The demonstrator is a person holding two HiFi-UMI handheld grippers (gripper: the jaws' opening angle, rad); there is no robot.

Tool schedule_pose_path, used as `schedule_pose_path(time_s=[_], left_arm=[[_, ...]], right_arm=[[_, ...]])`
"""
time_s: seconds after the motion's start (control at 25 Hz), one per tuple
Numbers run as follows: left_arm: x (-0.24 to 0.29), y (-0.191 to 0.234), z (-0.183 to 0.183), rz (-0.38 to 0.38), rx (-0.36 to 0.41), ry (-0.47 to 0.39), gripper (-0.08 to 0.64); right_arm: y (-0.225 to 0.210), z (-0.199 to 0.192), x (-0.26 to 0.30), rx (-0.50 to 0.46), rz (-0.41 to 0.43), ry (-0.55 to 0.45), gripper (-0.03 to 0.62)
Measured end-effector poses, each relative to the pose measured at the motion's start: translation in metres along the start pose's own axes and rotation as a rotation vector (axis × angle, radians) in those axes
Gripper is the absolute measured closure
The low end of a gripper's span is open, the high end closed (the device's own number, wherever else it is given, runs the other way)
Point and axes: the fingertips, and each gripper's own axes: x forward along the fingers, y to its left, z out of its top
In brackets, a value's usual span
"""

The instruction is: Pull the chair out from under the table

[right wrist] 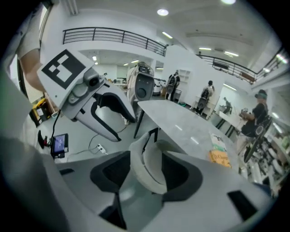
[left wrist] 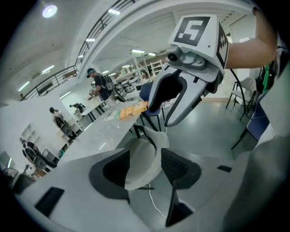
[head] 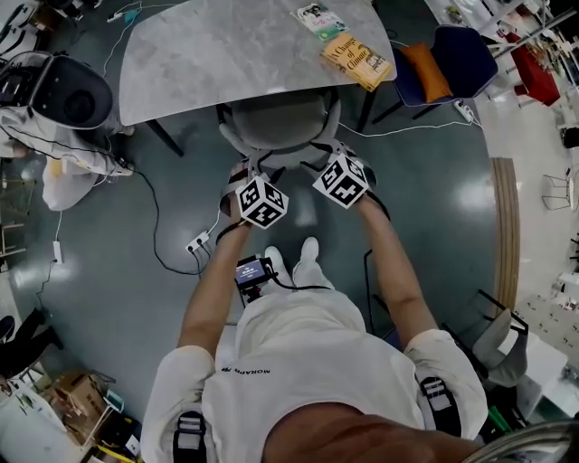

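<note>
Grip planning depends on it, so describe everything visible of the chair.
The chair is light grey, with a curved shell backrest and dark frame. It stands upright, its seat partly under the grey table. The backrest's top rim sits between the open jaws of the left hand-held gripper and right hand-held gripper, not clamped.

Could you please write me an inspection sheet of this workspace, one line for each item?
Surface: grey table, bare except for two books near one corner.
Job's things: grey chair, pushed under the table, backrest towards the person.
Clutter: yellow book and green book on the table.
Grippers: left gripper and right gripper both open, the backrest's top edge between the jaws of each.
Cables: black cable and power strip on the floor left of the chair; white cable on the right.
Surroundings: blue chair with an orange cushion beside the table.
</note>
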Motion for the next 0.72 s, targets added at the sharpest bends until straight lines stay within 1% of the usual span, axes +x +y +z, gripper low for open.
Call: schedule_pose_path(time_s=[0.12, 0.2, 0.32, 0.44, 0.52, 0.64, 0.72], left_arm=[[0.016, -0.010, -0.010, -0.042, 0.050, 0.039, 0.350], [0.024, -0.014, -0.015, -0.059, 0.079, 0.051, 0.342], [0.036, -0.016, -0.021, -0.065, 0.156, 0.079, 0.334], [0.050, -0.018, -0.028, -0.077, 0.240, 0.105, 0.336], [0.058, -0.024, -0.034, -0.104, 0.290, 0.120, 0.336], [0.068, -0.033, -0.045, -0.152, 0.332, 0.147, 0.334], [0.077, -0.033, -0.051, -0.160, 0.355, 0.167, 0.330]], right_arm=[[0.007, -0.020, 0.016, -0.115, 0.041, 0.065, 0.362], [0.012, -0.032, 0.028, -0.161, 0.065, 0.113, 0.353], [0.015, -0.047, 0.045, -0.229, 0.098, 0.178, 0.339], [0.017, -0.061, 0.061, -0.333, 0.143, 0.233, 0.339], [0.019, -0.071, 0.069, -0.403, 0.180, 0.268, 0.339], [0.020, -0.083, 0.078, -0.480, 0.207, 0.311, 0.339], [0.018, -0.090, 0.084, -0.510, 0.214, 0.333, 0.336]])
